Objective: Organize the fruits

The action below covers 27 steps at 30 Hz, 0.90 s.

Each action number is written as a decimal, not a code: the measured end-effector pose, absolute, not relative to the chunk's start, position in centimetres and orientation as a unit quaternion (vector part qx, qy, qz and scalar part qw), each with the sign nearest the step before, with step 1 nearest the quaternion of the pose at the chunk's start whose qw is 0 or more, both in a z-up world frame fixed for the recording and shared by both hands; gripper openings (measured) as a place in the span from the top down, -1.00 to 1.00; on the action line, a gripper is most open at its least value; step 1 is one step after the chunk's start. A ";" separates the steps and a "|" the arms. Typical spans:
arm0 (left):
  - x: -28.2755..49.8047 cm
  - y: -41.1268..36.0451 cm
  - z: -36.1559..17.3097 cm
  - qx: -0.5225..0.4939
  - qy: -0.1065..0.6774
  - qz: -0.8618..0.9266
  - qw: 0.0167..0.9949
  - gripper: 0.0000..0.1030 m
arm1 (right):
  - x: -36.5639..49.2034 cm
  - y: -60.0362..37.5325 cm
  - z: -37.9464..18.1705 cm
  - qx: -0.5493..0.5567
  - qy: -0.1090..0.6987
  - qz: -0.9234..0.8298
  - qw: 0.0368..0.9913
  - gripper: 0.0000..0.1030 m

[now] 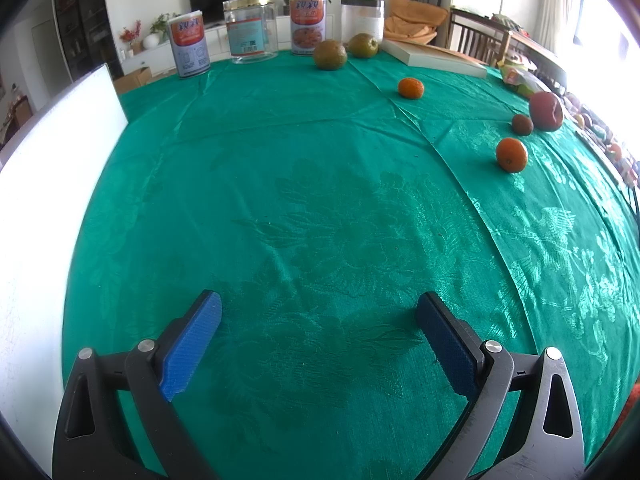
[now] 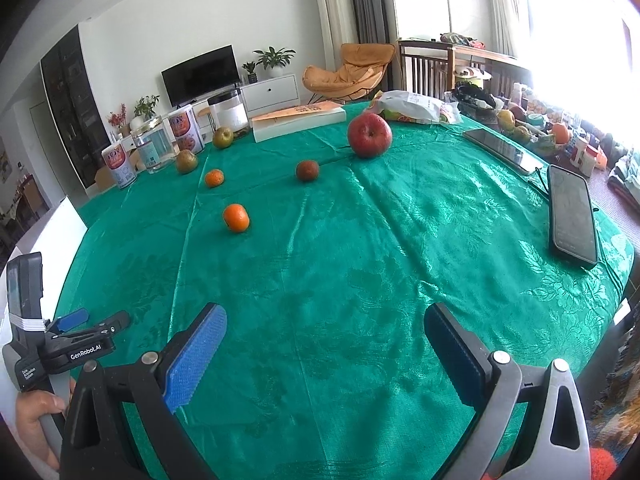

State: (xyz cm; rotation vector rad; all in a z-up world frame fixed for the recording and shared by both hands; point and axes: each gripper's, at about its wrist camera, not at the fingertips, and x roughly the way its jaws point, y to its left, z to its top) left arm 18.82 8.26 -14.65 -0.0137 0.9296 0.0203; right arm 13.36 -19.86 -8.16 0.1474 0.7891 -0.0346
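Observation:
Fruit lies scattered on the green tablecloth. A red apple sits far back. A small dark fruit lies near it. Two oranges lie to the left; they also show in the left wrist view. Two green-brown pears lie by the cans. My left gripper is open and empty over bare cloth. My right gripper is open and empty, well short of the fruit.
Cans and clear jars stand along the far edge, beside a white box. Two phones lie at the right. A white board stands at the left edge. A plastic bag lies at the back.

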 end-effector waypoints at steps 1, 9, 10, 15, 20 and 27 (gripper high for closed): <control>18.8 8.3 -14.6 -0.006 0.448 0.010 0.894 -0.93 | 13.4 -20.0 -8.2 0.074 0.385 -0.017 0.920 -0.92; 19.3 5.2 -13.0 0.005 0.450 -0.049 0.892 -0.90 | 13.3 -20.2 -8.1 0.087 0.378 -0.012 0.922 -0.92; 19.6 4.1 -12.5 0.012 0.445 -0.063 0.893 -0.90 | 13.2 -20.4 -8.1 0.090 0.377 -0.011 0.922 -0.92; 22.6 -0.2 -11.3 0.012 0.438 -0.117 0.891 -0.91 | 13.1 -21.4 -8.1 0.120 0.369 -0.006 0.922 -0.92; 26.7 -3.6 -11.2 0.023 0.426 -0.120 0.896 -0.90 | 13.1 -22.3 -8.2 0.146 0.367 -0.002 0.919 -0.92; 30.8 -6.7 -13.1 0.039 0.438 -0.102 0.892 -0.87 | 13.2 -22.0 -8.2 0.141 0.367 0.006 0.919 -0.92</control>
